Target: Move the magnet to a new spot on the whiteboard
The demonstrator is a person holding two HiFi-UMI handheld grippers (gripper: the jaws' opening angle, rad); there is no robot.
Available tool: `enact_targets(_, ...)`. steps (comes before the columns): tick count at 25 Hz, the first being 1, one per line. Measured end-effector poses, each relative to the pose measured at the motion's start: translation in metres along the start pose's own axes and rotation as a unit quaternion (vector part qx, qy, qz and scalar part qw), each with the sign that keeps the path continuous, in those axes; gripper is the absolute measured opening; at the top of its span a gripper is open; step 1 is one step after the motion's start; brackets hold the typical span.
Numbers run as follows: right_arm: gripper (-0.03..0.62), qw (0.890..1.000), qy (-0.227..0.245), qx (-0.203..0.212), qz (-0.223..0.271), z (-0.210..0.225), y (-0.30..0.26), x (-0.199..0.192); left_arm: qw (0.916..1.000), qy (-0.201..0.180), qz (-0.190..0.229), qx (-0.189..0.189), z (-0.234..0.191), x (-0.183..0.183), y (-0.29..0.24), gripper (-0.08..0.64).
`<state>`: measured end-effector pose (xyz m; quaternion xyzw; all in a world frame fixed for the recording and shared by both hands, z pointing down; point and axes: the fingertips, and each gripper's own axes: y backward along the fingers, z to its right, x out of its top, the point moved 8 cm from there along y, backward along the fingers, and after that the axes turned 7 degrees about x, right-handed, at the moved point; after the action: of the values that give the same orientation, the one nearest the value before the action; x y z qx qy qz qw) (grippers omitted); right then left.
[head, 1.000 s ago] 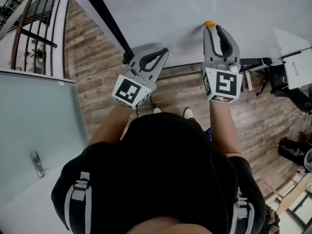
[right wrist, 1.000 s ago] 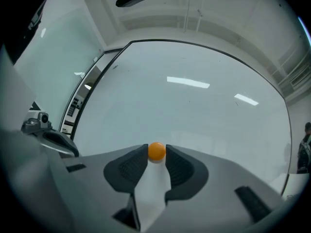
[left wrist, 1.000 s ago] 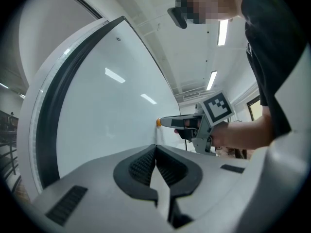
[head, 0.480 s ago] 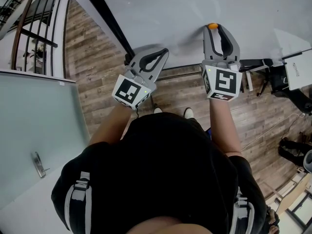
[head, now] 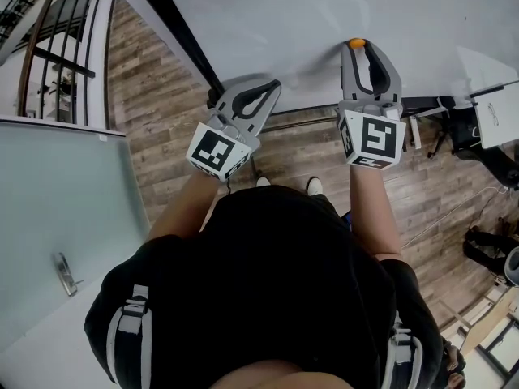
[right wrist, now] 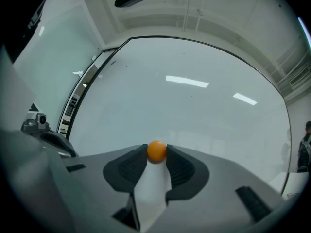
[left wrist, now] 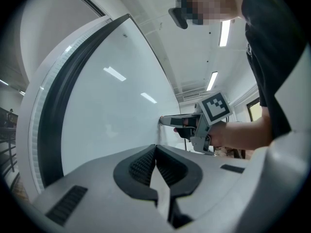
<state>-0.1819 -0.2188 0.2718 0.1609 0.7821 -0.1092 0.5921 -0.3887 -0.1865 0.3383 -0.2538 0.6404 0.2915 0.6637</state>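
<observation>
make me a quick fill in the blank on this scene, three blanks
1. The magnet is ____ in colour.
2. It sits between the jaws of the ____ gripper.
3. The left gripper has its jaws together, with ____ between them.
Missing words: orange; right; nothing.
Note: the right gripper's jaws have just been closing, with the magnet between them.

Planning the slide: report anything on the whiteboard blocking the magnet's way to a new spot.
Nothing visible does. The magnet sits between the pads of the right claw, which has just been closing onto it; the whiteboard around it is bare.
</observation>
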Motion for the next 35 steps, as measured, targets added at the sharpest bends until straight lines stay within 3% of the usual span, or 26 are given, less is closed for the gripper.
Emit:
enact_targets(17,0.12,1.0,-0.014,-0.019,0.009,0.002,0.027,0.0,0.9996,0.001,0.01,-0.025,0.003,0.0,0.006,0.005)
enact_targets(26,0.12,0.997,-0.047,0.038,0.037,0.001,0.054,-0.006,0.9994,0.003,0.018,-0.03,0.013,0.001,0.0,0.005)
enact_targets(35,0.12,0.99,-0.069,0.106,0.055,0.01,0.09,-0.024,0.9997,-0.015,0.016,-0.011,0.053,0.01,0.0,0.005)
